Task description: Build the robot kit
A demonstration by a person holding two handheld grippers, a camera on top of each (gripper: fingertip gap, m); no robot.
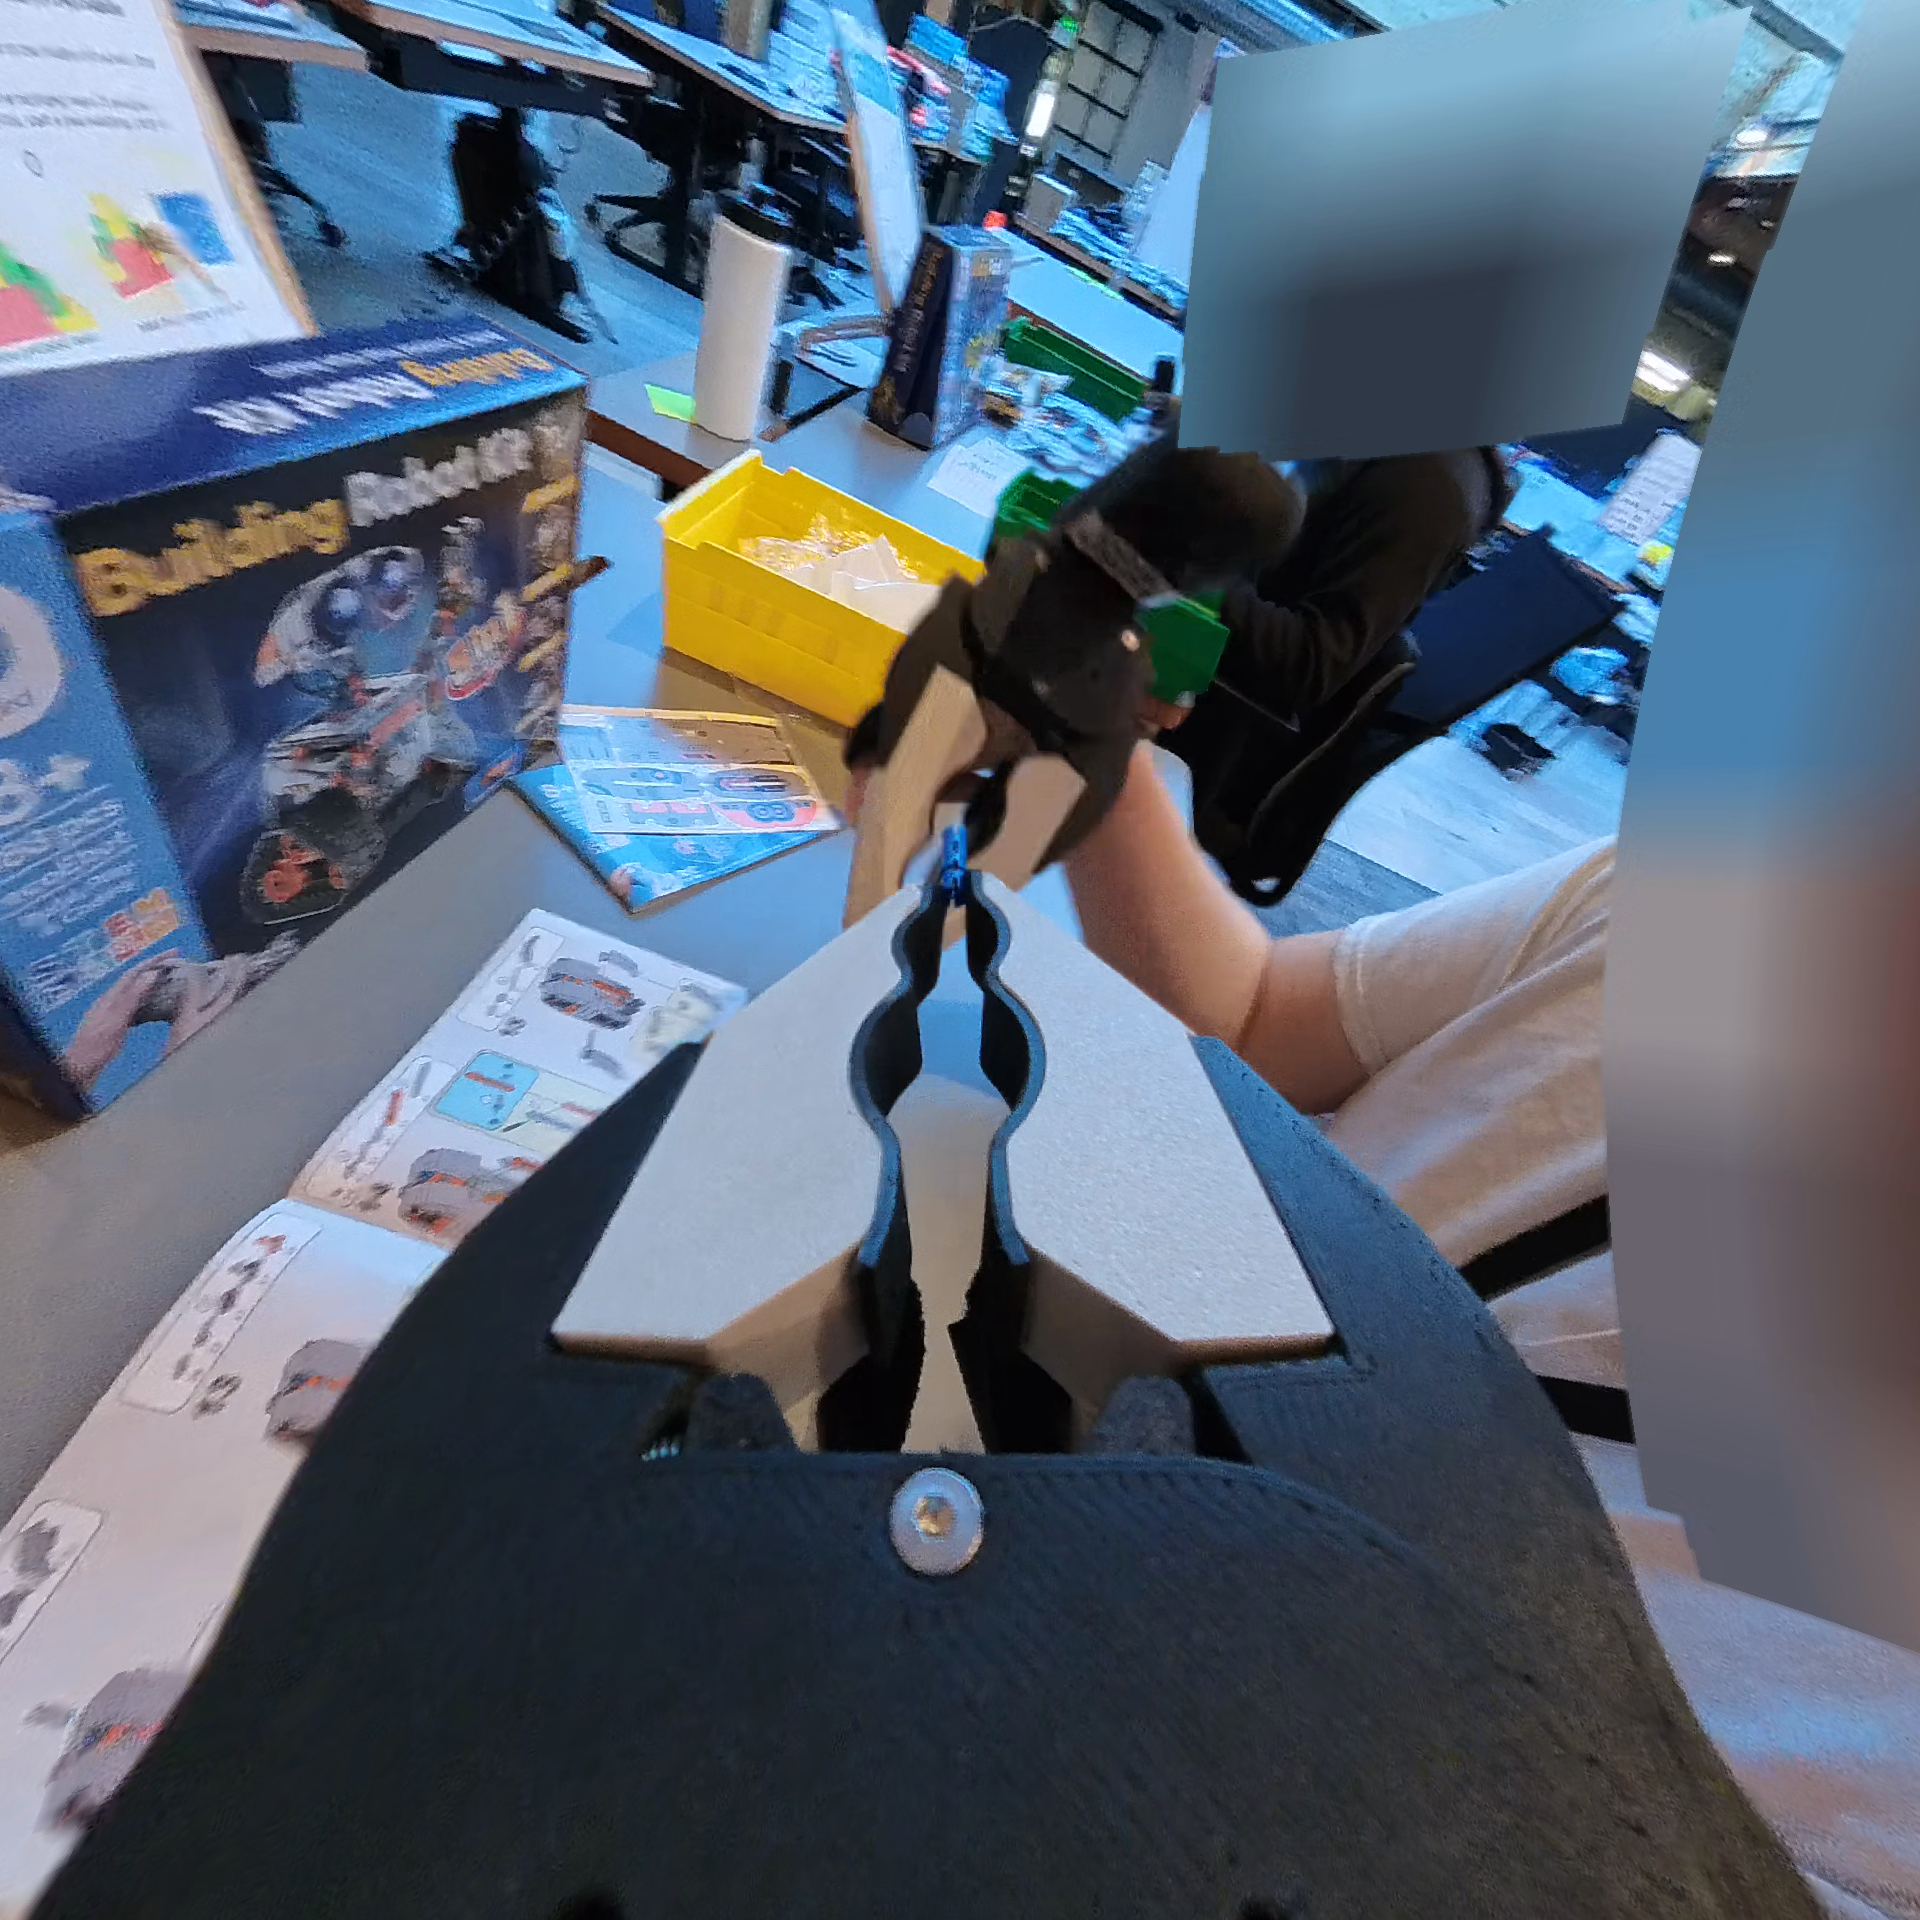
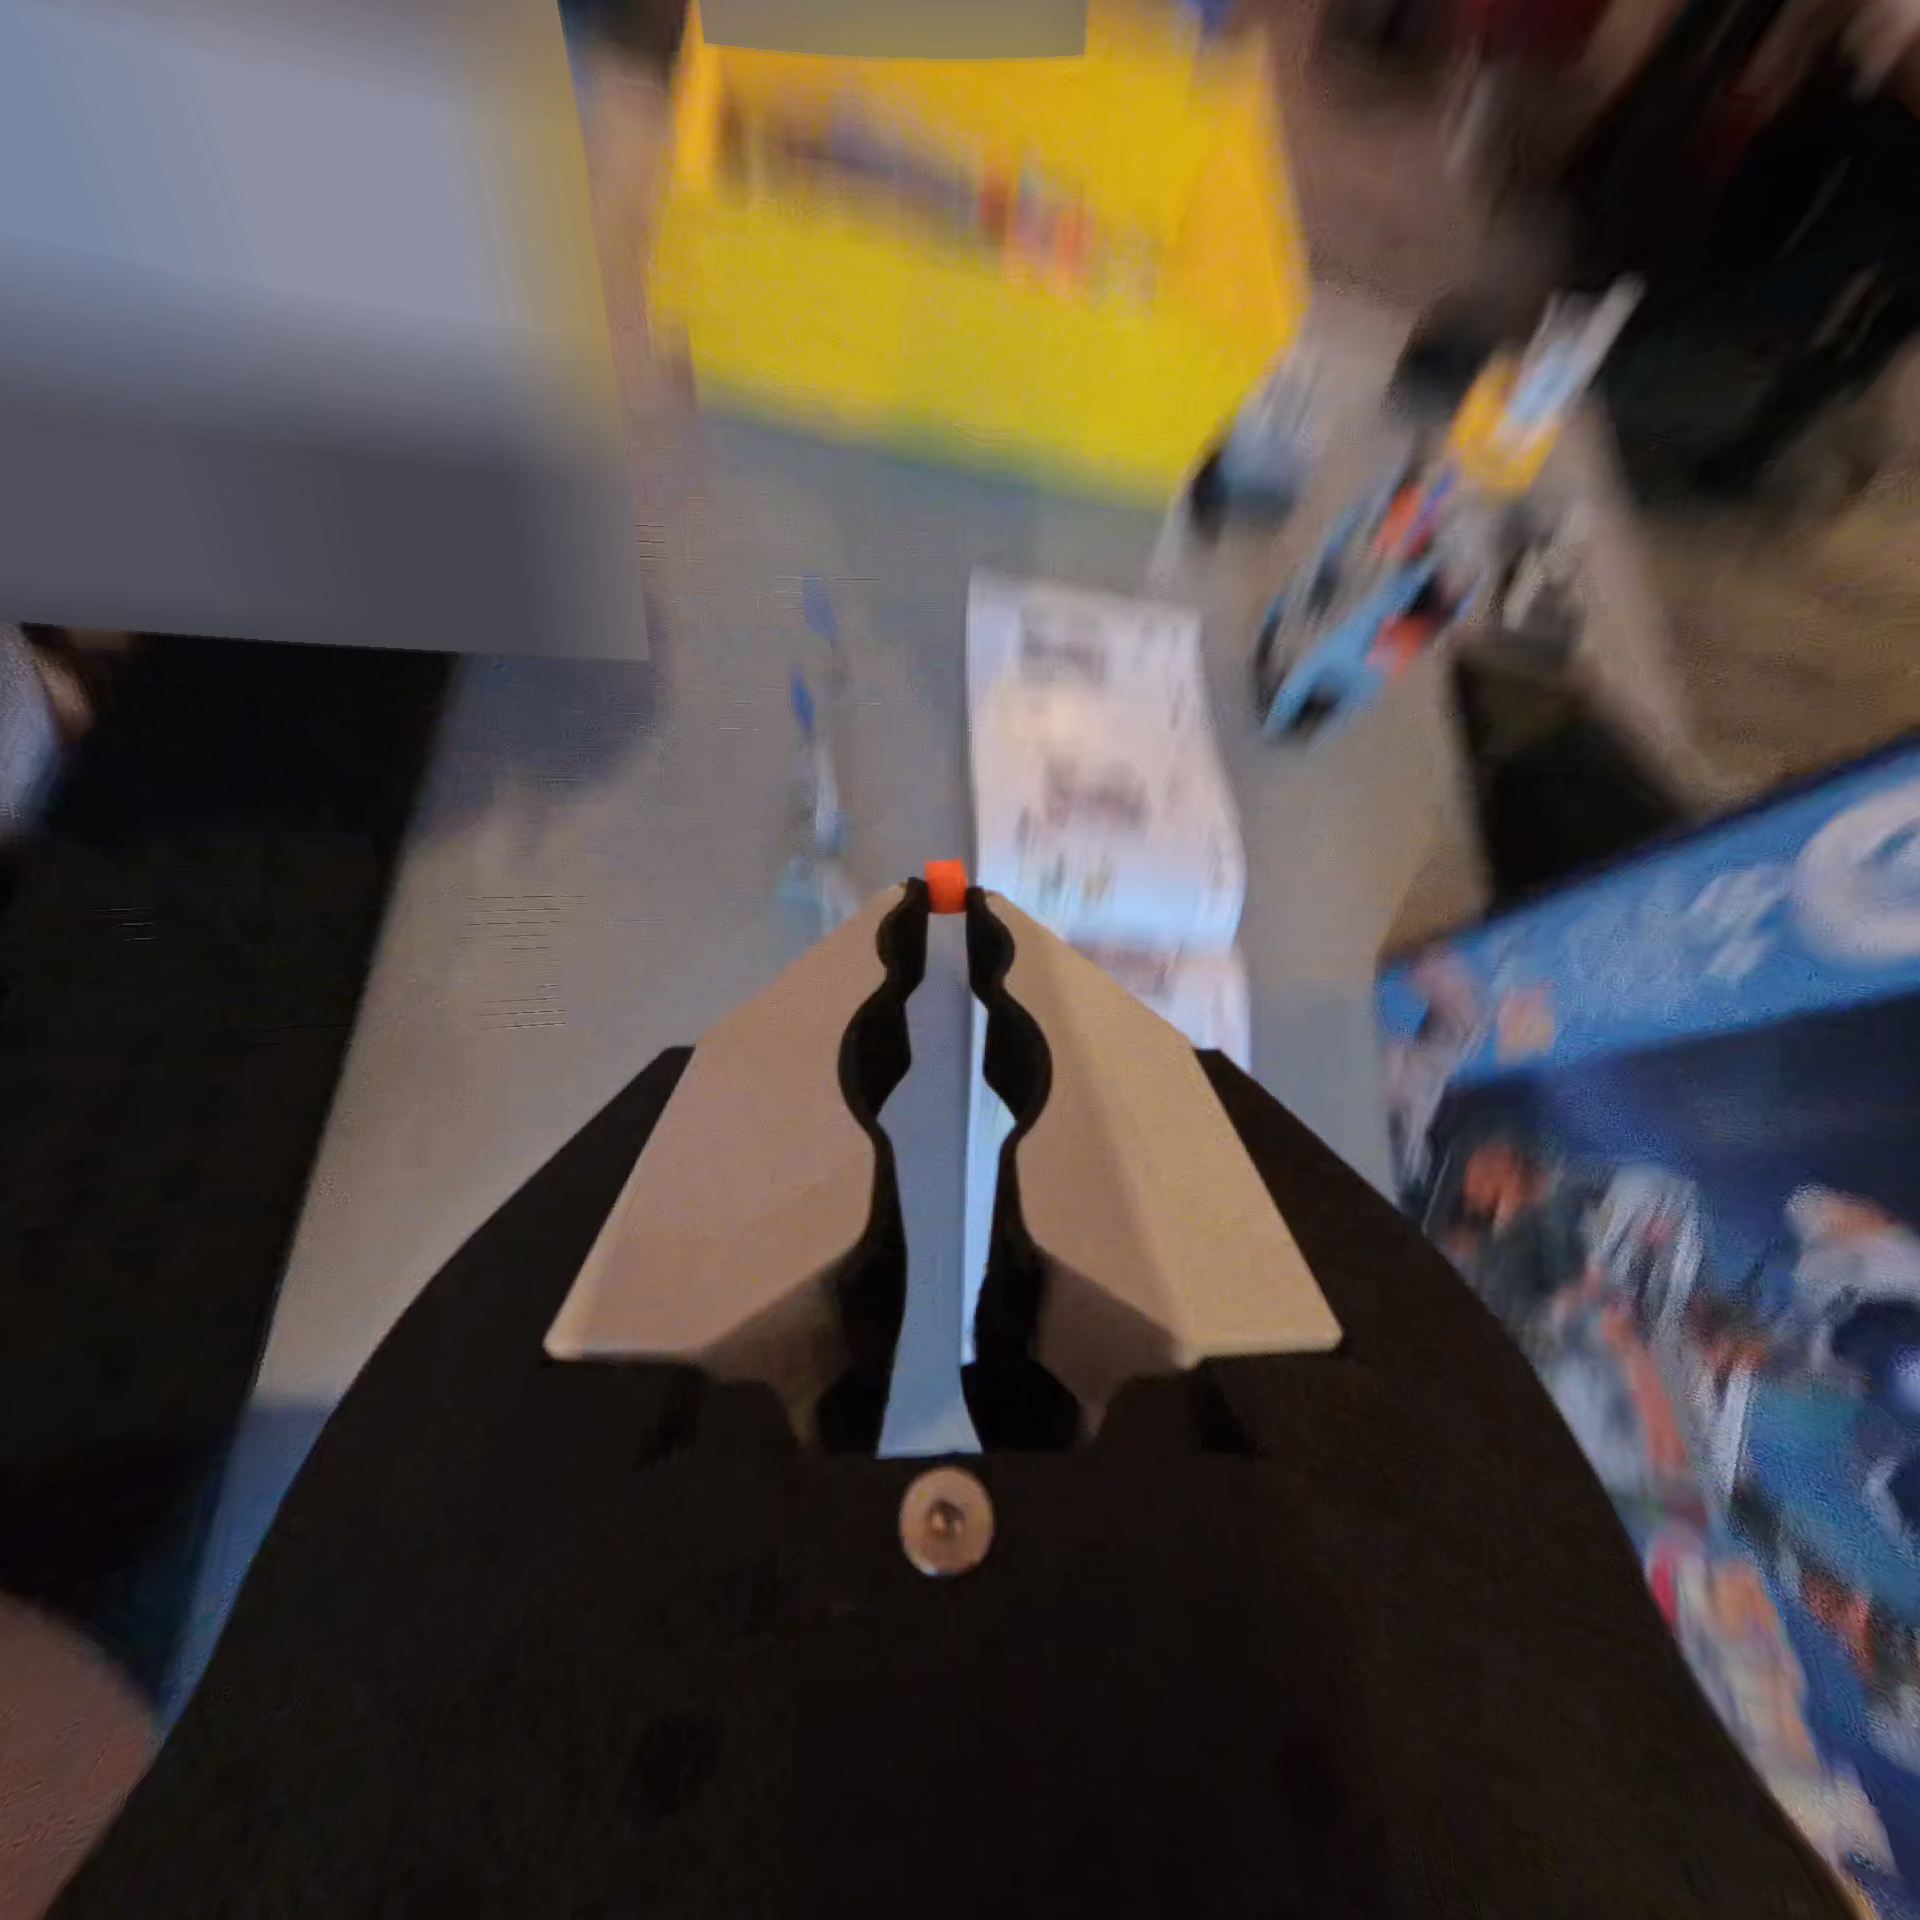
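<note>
We see our left gripper pinching a small blue plastic peg at its tips | right gripper clamps a tiny orange bead | glossy booklet at 9 o'clock | ribbed yellow bin at 11, farther

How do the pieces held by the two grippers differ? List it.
1. Colour: the left gripper pinches a blue piece; the right gripper pinches an orange piece.
2. Shape: the blue piece is slender and sticks out beyond the tips; the orange piece is short and stubby.
Both are small and clamped at the very fingertips.
</note>
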